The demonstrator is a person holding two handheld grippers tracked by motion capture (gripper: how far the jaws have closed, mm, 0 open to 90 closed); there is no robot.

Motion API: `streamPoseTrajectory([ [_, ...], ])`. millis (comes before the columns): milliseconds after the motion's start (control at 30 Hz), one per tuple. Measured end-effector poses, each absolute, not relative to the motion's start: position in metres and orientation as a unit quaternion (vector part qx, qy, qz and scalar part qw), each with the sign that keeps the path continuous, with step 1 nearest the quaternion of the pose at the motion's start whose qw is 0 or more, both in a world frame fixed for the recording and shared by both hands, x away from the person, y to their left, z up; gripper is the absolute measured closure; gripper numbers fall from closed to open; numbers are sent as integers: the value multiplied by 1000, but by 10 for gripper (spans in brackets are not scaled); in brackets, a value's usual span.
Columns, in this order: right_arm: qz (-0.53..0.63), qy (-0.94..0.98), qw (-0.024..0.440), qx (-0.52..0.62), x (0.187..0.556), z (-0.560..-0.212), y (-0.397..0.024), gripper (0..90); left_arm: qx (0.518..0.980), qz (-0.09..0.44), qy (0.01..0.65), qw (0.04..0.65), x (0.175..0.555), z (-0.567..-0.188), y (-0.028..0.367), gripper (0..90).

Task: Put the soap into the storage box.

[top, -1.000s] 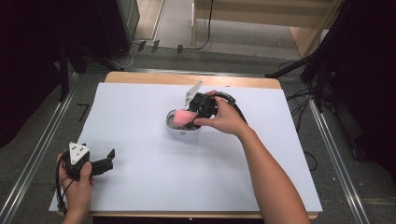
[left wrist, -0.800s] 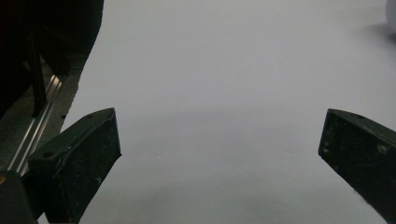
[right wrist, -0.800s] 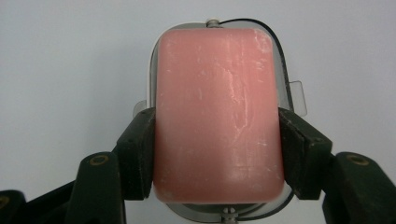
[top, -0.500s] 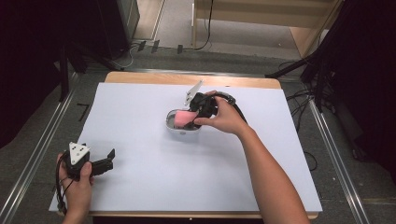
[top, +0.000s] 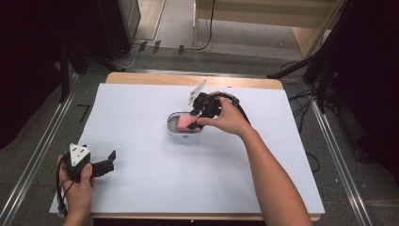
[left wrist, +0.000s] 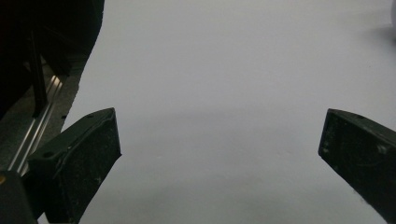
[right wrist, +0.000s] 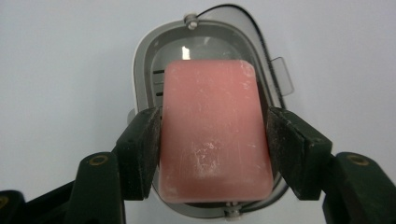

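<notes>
Nothing has shifted since a second ago: the pink soap bar [right wrist: 215, 133] is still being clamped by the right gripper [right wrist: 214, 149] directly over the soap dish [right wrist: 144, 70], so its placing or lifting is judged unfinished, while the left gripper [left wrist: 219, 149] is being held wide open, well apart.

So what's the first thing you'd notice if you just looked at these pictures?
The pink bar of soap jumps out: the right gripper has its black fingers pressed on both sides of it, right over a small white soap dish in the middle of the table. Next comes the big pale sheet covering the table. At its near left corner the left gripper rests with its fingers wide apart, holding nothing.
</notes>
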State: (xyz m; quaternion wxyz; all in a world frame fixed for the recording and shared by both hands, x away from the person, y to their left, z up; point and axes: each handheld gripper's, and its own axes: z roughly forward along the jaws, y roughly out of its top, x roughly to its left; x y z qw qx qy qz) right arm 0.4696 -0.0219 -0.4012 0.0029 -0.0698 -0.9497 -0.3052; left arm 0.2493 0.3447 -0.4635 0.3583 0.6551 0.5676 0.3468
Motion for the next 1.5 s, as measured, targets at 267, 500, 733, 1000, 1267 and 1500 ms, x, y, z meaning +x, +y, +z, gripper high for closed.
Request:
streamPoseTrajectory([
  [267, -334, -938, 13, -95, 468, -389, -33, 364, 657, 346, 567, 357, 249, -463, 345, 0],
  [500, -346, -930, 14, -124, 462, -389, -44, 330, 658, 346, 567, 356, 249, -463, 345, 0],
  [733, -353, -922, -4, -161, 454, -390, -60, 278, 658, 346, 567, 355, 250, -463, 344, 0],
  [1000, -353, -906, -63, -226, 433, -390, -79, 120, 658, 346, 568, 354, 250, -464, 344, 0],
  [1267, -366, -884, -82, -278, 420, -393, -93, 0, 658, 347, 568, 353, 250, -464, 344, 0],
  [1500, -372, -870, -115, -304, 407, -399, -103, 0, 658, 348, 568, 353, 250, -464, 344, 0],
])
